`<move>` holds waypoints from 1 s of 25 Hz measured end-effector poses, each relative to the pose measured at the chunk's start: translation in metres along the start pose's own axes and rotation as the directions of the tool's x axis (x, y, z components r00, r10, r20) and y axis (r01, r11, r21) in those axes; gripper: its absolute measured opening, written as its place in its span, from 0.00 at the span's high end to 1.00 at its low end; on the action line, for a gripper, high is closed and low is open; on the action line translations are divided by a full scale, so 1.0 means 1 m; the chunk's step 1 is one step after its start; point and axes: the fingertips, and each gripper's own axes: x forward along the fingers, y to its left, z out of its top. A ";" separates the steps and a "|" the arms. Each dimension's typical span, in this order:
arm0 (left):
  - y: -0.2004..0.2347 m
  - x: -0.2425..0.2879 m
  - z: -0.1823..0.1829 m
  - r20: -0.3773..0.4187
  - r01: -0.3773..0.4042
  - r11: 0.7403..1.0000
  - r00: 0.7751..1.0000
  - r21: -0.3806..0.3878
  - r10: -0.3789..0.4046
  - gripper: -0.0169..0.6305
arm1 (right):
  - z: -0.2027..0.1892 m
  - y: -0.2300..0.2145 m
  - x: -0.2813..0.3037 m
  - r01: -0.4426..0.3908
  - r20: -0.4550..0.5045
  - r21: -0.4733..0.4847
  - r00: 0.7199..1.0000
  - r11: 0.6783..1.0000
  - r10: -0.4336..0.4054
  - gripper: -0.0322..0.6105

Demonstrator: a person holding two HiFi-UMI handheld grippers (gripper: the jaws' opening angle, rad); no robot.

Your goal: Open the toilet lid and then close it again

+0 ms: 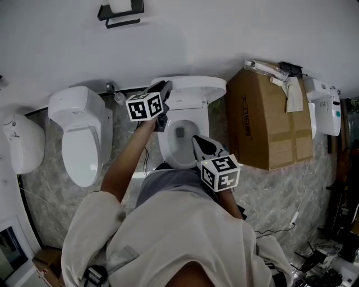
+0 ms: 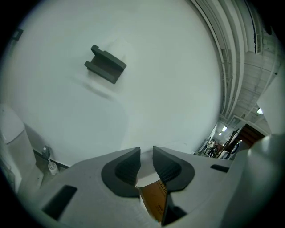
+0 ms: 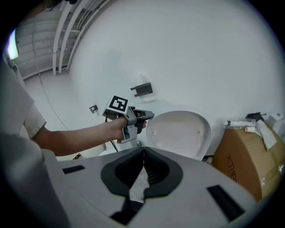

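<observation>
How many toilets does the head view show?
2: the open toilet in the middle, the closed toilet left of it. A white fixture at the far left may be another.

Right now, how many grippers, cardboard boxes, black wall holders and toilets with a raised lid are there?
Grippers: 2 (left gripper, right gripper)
Cardboard box: 1
Black wall holder: 1
Toilet with raised lid: 1
Total: 5

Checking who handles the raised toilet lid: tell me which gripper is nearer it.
Left. The left gripper is at the lid's edge; the right gripper hangs over the bowl.
</observation>
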 end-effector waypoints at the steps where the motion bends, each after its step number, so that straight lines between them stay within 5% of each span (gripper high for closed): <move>1: 0.001 0.002 0.003 0.000 -0.003 1.000 1.000 0.001 0.003 0.85 | 0.001 -0.001 0.000 0.001 0.002 0.003 1.000 1.000 -0.001 0.93; 25: 0.025 0.046 0.049 0.018 -0.053 0.996 0.998 0.075 0.052 0.86 | 0.013 -0.030 0.001 0.040 0.029 0.065 0.999 0.997 -0.042 0.93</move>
